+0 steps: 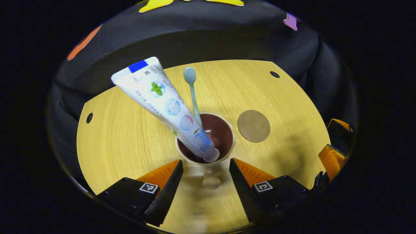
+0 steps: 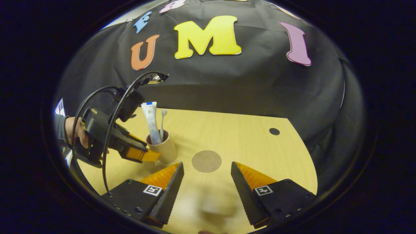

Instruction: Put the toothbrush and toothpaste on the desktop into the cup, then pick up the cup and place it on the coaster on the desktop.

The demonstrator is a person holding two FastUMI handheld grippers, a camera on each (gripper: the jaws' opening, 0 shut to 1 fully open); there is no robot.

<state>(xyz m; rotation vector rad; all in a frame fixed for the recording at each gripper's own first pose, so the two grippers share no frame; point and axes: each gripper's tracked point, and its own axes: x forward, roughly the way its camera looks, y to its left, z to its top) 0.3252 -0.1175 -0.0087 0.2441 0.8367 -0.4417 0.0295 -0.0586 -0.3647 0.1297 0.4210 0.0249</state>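
Note:
A beige cup (image 1: 224, 135) with a dark inside stands on the wooden table (image 1: 130, 136). A white toothpaste tube (image 1: 162, 99) leans in it cap-down, and a pale green toothbrush (image 1: 192, 91) stands in it head-up. My left gripper (image 1: 206, 161) is open, its tips just short of the cup's near side. A round brown coaster (image 1: 253, 125) lies bare to the cup's right. In the right gripper view, the cup (image 2: 167, 150) and the coaster (image 2: 206, 161) sit ahead. My right gripper (image 2: 207, 166) is open and holds nothing. A hand holds the left gripper (image 2: 152, 156) against the cup's left side.
The tabletop has small dark holes near its edges (image 1: 274, 74) (image 1: 89, 117). Black cloth hangs behind the table's far edge. The right gripper (image 1: 334, 152) shows at the right rim of the left gripper view, beyond the coaster.

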